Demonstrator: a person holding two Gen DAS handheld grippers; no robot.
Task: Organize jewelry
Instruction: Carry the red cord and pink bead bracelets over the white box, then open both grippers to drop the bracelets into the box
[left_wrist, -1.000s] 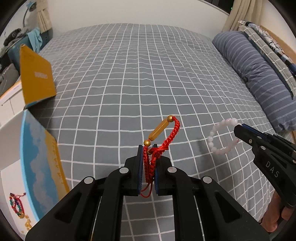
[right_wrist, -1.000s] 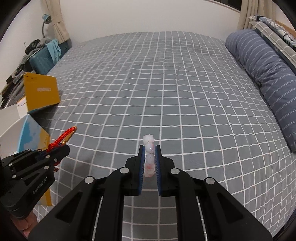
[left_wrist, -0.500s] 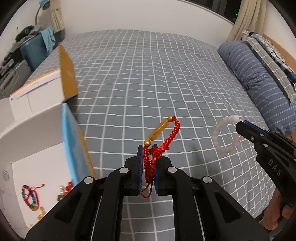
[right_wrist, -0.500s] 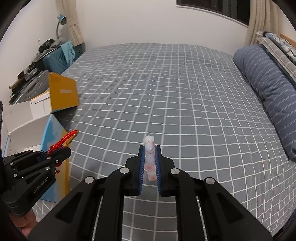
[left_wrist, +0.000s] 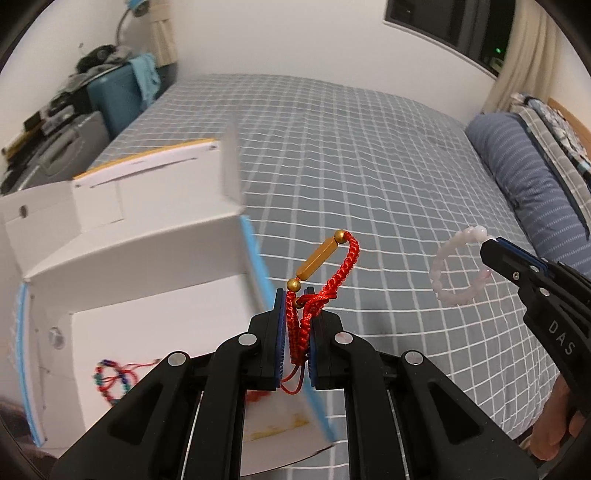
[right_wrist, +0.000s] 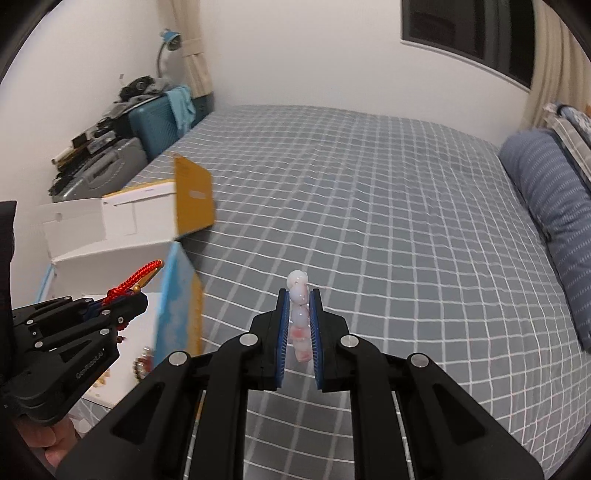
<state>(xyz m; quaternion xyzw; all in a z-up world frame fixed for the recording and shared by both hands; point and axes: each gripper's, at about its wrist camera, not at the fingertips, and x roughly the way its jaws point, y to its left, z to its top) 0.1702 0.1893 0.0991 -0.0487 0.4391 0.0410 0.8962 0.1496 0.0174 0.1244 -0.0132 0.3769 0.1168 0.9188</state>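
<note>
My left gripper (left_wrist: 296, 306) is shut on a red braided bracelet (left_wrist: 334, 278) with a gold tube bead, whose loop sticks up above the fingertips. It hangs over the right wall of an open white box (left_wrist: 129, 266) with blue edges. A multicoloured bracelet (left_wrist: 110, 380) lies on the box floor. My right gripper (right_wrist: 298, 302) is shut on a pale pink bead bracelet (right_wrist: 298, 295), seen edge-on here. In the left wrist view that bead bracelet (left_wrist: 448, 273) hangs as a ring over the bed, right of the box. The left gripper (right_wrist: 125, 301) shows at the left of the right wrist view.
A grey checked bedspread (left_wrist: 369, 166) covers the bed. The box's yellow-backed lid flap (right_wrist: 194, 195) stands up at its far side. A striped blue pillow (left_wrist: 532, 184) lies at the right. A teal suitcase (right_wrist: 159, 125) and clutter stand beyond the bed's left edge.
Both grippers have risen and swung left with their bracelets still held. The white box has come from the frame's left edge to under the left gripper.
</note>
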